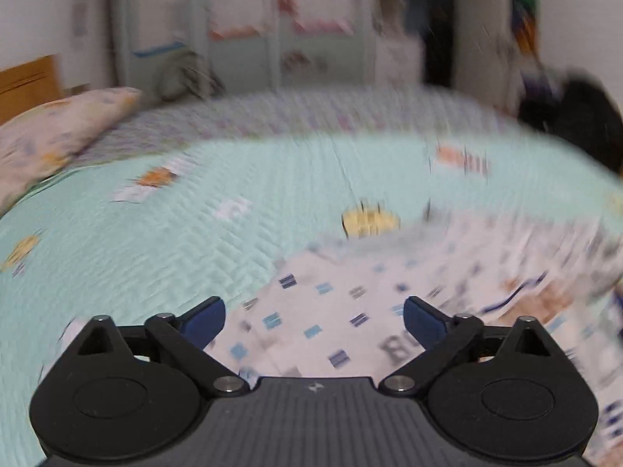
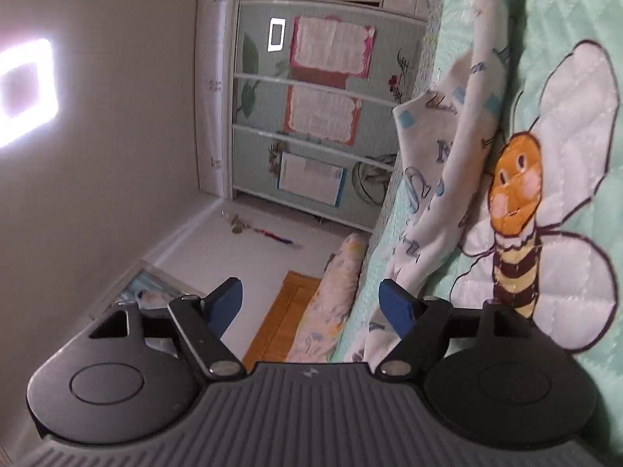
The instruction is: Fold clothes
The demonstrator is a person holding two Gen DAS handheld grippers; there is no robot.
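Observation:
A white garment [image 1: 389,303] printed with small blue and grey letters and squares lies on a mint-green quilted bedspread [image 1: 155,214]. My left gripper [image 1: 314,321] hovers just above the garment's near edge, open, with nothing between its blue pads. The left wrist view is blurred. In the right wrist view the picture is rolled on its side: the same garment [image 2: 440,179] lies bunched in a long ridge beside an embroidered bee [image 2: 518,210] on the bedspread [image 2: 564,7]. My right gripper [image 2: 310,303] is open and empty, and its right pad [image 2: 395,305] sits close to the cloth.
A floral pillow [image 1: 58,132] lies at the head of the bed, beside a wooden headboard [image 1: 27,81]. A pale green wardrobe [image 2: 311,116] with posters stands beyond the bed. A dark shape [image 1: 576,116] sits at the bed's far right. A bright ceiling light [image 2: 23,93] glares.

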